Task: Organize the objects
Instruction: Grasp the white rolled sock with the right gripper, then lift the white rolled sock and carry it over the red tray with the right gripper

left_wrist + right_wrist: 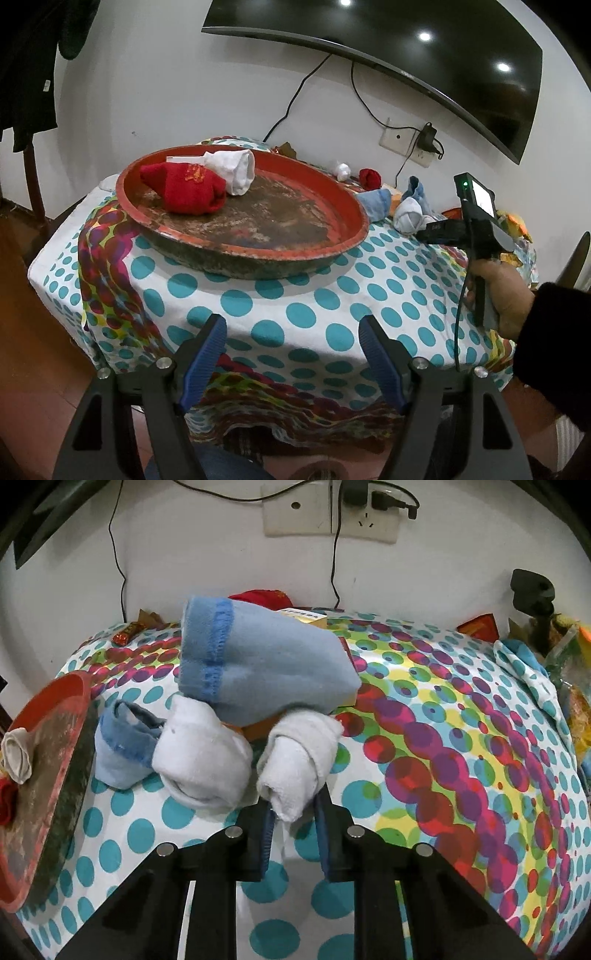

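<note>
A round red tray point(354, 221) stands on the dotted tablecloth and holds a rolled red sock point(188, 192) and a rolled white sock point(236, 170). My left gripper point(291, 332) is open and empty, over the table's near edge. My right gripper point(293, 814) is shut on a rolled white sock point(299, 760), low over the cloth. Beside it lie another white sock roll point(203, 760), a small blue roll point(122, 746) and a large light blue sock roll point(266, 664). The tray's rim point(55, 698) shows at the left of the right wrist view.
A red sock roll point(370, 178) and a small white one point(342, 170) lie near the wall. Boxes and snack packets point(480, 626) crowd the table's far right. Cables hang to a wall socket point(332, 513). A television point(406, 44) hangs above.
</note>
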